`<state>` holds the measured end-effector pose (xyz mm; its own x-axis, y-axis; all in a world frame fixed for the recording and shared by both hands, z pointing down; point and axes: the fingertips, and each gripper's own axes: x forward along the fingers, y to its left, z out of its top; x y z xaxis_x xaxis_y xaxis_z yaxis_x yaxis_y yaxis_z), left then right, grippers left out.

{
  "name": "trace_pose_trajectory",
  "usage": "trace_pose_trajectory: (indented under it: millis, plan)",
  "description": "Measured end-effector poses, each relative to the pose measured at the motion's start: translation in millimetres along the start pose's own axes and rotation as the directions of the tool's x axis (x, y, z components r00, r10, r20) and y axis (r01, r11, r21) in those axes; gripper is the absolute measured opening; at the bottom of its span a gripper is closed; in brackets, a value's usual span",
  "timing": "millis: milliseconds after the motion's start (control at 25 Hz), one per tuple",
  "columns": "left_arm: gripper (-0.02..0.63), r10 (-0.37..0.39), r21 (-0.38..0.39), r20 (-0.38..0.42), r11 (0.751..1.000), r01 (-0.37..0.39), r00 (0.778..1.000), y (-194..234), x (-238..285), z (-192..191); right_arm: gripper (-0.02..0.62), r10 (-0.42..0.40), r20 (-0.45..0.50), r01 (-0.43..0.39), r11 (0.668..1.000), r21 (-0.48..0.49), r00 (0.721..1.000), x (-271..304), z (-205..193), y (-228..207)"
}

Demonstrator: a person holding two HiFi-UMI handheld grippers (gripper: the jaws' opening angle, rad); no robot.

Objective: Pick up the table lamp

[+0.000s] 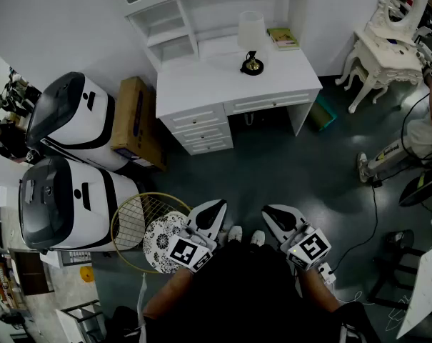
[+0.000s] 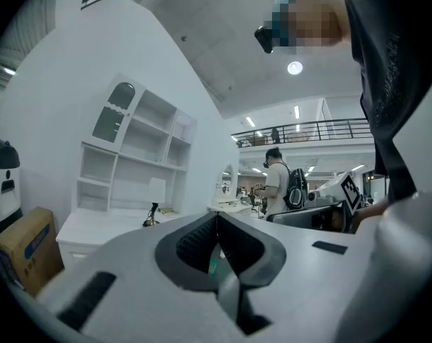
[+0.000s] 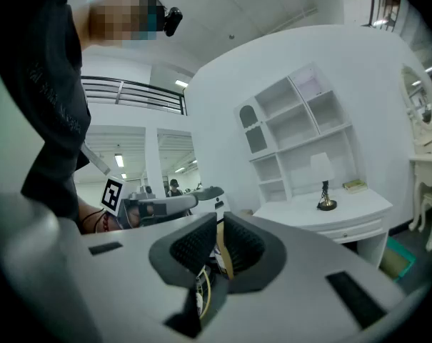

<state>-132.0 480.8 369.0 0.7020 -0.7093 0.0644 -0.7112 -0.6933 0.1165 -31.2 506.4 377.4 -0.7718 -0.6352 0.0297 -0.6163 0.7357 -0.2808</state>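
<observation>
The table lamp [image 1: 250, 43] has a white shade and a dark stem on a brass-coloured base. It stands upright on the white desk [image 1: 201, 84] at the far side of the room. Both grippers hang close to my body, well short of the desk, and point level toward it. My left gripper [image 1: 214, 207] is shut with nothing between its jaws. My right gripper [image 1: 270, 211] is shut and empty too. The left gripper view shows the lamp [image 2: 155, 199] small and far beyond the shut gripper [image 2: 217, 219]. In the right gripper view the lamp [image 3: 323, 181] stands on the desk to the right of the gripper [image 3: 220, 220].
A book [image 1: 283, 38] lies on the desk beside the lamp, under a white hutch [image 1: 201, 6]. Two white-and-black machines [image 1: 66, 156], a cardboard box [image 1: 137, 120] and a racket [image 1: 141, 224] sit at the left. At the right are a vanity table [image 1: 387, 48], a teal bin [image 1: 323, 113] and cables [image 1: 376, 213].
</observation>
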Motion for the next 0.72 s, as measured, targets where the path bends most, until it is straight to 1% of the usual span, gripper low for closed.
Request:
trace_pose_trajectory:
  millis: [80,200,360,480,520,640,720]
  plan:
    - [0.017,0.004,0.010,0.013,1.000,-0.004,1.000,-5,7,0,0.046,-0.001,-0.033,0.000,0.999,-0.048,0.999,-4,-2,-8]
    - [0.018,0.015,0.024,0.025,1.000,-0.015,1.000,-7,16,0,0.046,0.012,-0.019,-0.014,0.996,-0.085,1.000,-5,4,-16]
    - [0.018,0.016,0.025,0.024,1.000,-0.016,1.000,-15,21,-1,0.046,0.056,0.050,-0.052,0.995,-0.082,0.997,-8,15,-15]
    - [0.018,0.019,0.025,0.019,0.999,-0.020,1.000,-15,26,-3,0.046,0.024,-0.023,-0.026,0.996,-0.087,0.999,-13,0,-25]
    - [0.017,0.021,0.025,0.018,0.999,-0.021,1.000,-14,28,-5,0.046,0.018,-0.027,-0.020,0.996,-0.083,0.999,-13,-2,-29]
    - [0.017,0.019,0.028,0.012,0.999,-0.019,1.000,-10,36,-8,0.046,0.051,0.021,-0.049,0.997,-0.055,0.999,-7,8,-33]
    - [0.018,0.019,0.024,0.010,1.000,-0.019,1.000,-4,43,-9,0.046,0.061,0.026,-0.060,0.998,-0.036,0.998,-3,8,-40]
